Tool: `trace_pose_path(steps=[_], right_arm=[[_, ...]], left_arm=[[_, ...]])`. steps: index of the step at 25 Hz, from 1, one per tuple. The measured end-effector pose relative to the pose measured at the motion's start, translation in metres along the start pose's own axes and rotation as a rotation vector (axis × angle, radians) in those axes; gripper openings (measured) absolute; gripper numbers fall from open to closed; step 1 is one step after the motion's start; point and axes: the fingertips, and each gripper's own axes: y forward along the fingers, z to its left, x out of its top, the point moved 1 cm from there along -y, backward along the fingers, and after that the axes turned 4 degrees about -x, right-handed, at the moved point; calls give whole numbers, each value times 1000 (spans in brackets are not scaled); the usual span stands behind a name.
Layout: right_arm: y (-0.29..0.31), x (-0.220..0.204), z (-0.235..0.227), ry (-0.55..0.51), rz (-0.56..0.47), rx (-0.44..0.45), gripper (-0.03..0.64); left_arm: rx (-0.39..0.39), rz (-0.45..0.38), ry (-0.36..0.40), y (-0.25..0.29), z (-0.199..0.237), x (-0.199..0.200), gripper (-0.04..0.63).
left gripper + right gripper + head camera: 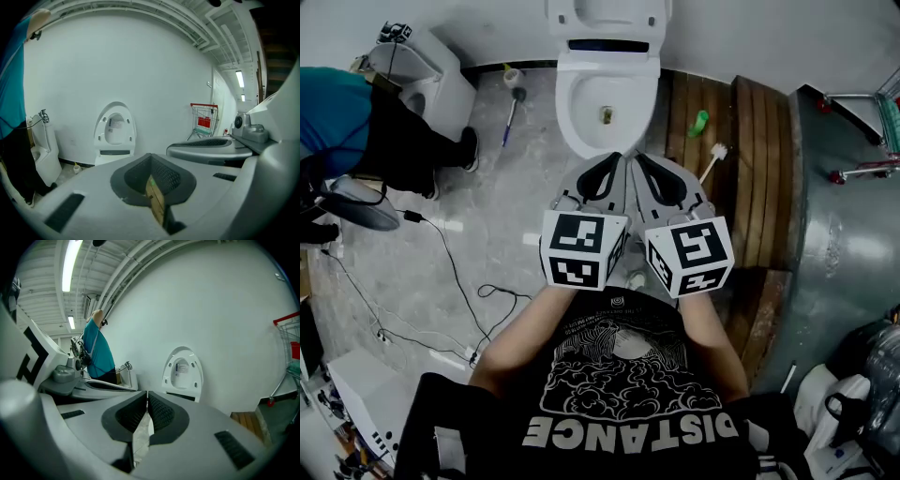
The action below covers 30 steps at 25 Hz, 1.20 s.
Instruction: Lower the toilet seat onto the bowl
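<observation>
A white toilet stands against the far wall, its bowl [605, 112] open with the seat [607, 19] raised upright against the wall. The raised seat [115, 130] also shows in the left gripper view and, as the raised seat [183, 373], in the right gripper view. My left gripper [614, 161] and right gripper [642, 161] hang side by side just short of the bowl's front rim, touching nothing. Both are shut with nothing between their jaws. The left gripper [149, 161] and right gripper [147, 399] point at the toilet from a distance.
A wooden platform [750, 159] lies right of the toilet with a toilet brush [712, 159] and a green bottle [699, 122] on it. A person in a teal top [337, 122] stands at the left beside another white fixture [427, 75]. Cables [459, 291] trail over the floor. A red cart [204, 119] stands at the right.
</observation>
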Motion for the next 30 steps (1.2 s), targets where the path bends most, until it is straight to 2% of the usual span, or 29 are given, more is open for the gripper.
trace_pose_path(steps=[9,20,24,30], right_arm=[[78,33,24,-3,26,-60,21],[151,62,39,-38,44,-105,21],[171,73,38,-34,33,-129,21],[186,74,28,-11,36,-149,21]], left_arm=[[-57,0,-16,15,87,32,11],[-108,-13,-18,32,163,59,11],[-126,-15,-11,40,183,69,11],[-155,-4,-7,59,192,73,11]])
